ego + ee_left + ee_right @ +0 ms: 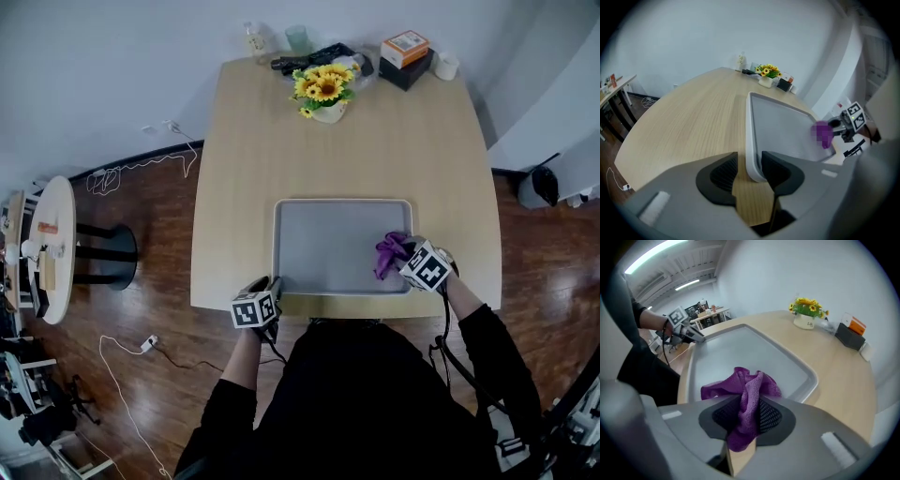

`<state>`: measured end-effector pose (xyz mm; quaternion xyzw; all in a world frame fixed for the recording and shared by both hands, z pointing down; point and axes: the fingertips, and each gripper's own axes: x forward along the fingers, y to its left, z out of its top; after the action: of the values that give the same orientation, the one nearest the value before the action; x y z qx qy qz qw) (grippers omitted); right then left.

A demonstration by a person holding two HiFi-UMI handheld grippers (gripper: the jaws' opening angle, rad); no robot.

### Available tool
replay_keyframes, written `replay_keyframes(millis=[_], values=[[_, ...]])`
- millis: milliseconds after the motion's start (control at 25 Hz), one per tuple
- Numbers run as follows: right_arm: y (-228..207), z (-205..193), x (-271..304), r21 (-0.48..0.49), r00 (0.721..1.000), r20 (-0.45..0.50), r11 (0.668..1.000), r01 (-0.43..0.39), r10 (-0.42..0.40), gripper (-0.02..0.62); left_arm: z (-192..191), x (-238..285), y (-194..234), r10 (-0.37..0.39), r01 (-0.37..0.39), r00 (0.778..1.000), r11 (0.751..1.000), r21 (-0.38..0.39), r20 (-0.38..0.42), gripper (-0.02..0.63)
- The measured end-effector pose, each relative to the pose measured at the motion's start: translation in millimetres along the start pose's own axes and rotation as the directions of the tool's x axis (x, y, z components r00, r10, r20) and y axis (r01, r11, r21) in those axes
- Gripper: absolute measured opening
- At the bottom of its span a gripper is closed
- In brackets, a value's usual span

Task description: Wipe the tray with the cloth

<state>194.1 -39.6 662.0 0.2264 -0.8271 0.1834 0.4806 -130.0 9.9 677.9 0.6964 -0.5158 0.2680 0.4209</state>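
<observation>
The cloth point(743, 387) is pinched in the right tongs point(746, 417) for wiping the tray point(328, 253); its near corner rim is straddled by the parted left tongs point(749, 169), seemingly for steadying.

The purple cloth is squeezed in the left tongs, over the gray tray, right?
Not quite: the purple cloth is squeezed in the right tongs, not the left, as the right gripper view shows. It is over the gray tray. The left tongs straddle the tray's near corner instead.
</observation>
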Motion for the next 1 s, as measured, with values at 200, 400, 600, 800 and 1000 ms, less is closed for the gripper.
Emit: replay_keyframes(millis=[200, 400, 600, 800, 1000], values=[[-90, 38, 10, 0.094, 0.984, 0.017, 0.980, 0.177, -0.180, 0.084, 2, 3, -6, -0.033, 0.033, 0.999, 0.999, 0.030, -0.011, 0.141], [-96, 52, 21, 0.113, 0.961, -0.095, 0.957, 0.268, -0.259, 0.083, 2, 3, -8, -0.076, 0.077, 0.997, 0.996, 0.055, -0.008, 0.119], [-62, 106, 50, 0.023, 0.971, -0.084, 0.974, 0.225, -0.222, 0.081, 2, 2, -11, -0.111, 0.112, 0.994, 0.989, 0.095, -0.016, 0.093], [-12, 182, 94, -0.108, 0.987, -0.031, 0.982, 0.155, -0.159, 0.083, 3, 1, -14, -0.147, 0.149, 0.989, 0.982, 0.118, -0.027, 0.100], [20, 234, 125, -0.192, 0.991, -0.009, 0.972, 0.132, -0.137, 0.083, 3, 4, -16, -0.182, 0.184, 0.983, 0.974, 0.135, -0.024, 0.107]])
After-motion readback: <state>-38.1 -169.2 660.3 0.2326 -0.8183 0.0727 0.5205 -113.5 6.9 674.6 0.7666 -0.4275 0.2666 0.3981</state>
